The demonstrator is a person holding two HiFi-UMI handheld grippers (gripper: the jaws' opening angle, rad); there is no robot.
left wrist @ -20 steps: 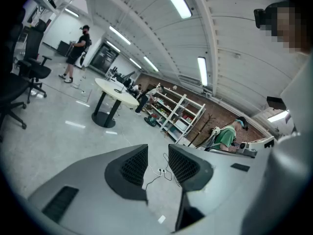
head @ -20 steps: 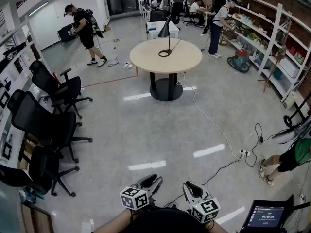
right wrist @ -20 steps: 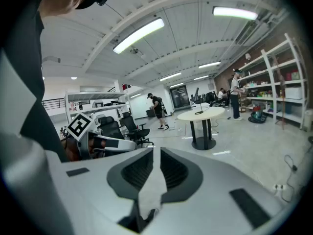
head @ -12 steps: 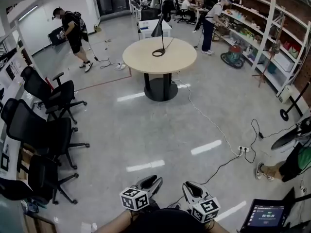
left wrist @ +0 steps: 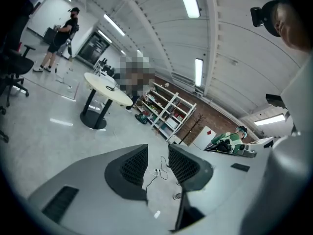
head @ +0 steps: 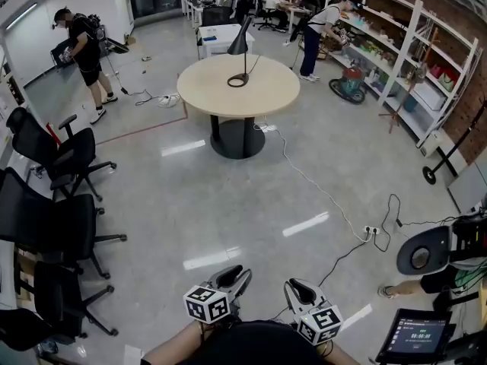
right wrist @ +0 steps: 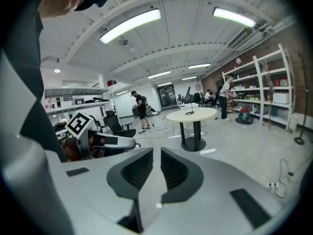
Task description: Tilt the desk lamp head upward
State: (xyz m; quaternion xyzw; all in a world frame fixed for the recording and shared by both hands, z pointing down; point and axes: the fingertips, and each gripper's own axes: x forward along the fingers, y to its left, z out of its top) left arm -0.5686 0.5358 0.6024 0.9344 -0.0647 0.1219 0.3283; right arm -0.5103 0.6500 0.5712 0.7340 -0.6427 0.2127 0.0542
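Observation:
A black desk lamp (head: 240, 46) stands on a round beige table (head: 270, 93) far across the room, its cone head tilted downward over a ring base. The right gripper view also shows the lamp (right wrist: 188, 102) on that table (right wrist: 193, 114). Both grippers are held low, close to my body and far from the lamp. My left gripper (head: 234, 274) is shut with nothing between its jaws, as the left gripper view (left wrist: 157, 153) confirms. My right gripper (head: 294, 287) is shut and empty too, and points toward the table (right wrist: 156, 156).
Black office chairs (head: 65, 147) line the left side. A cable (head: 316, 185) runs from the table to a power strip (head: 370, 232). Shelves (head: 415, 55) fill the right wall. One person (head: 80, 48) stands far left, another (head: 316, 25) at the shelves. A tablet (head: 411, 334) sits bottom right.
The head view has swung, so the table and lamp now sit further left and a little nearer. Both grippers stay in the same place by my body.

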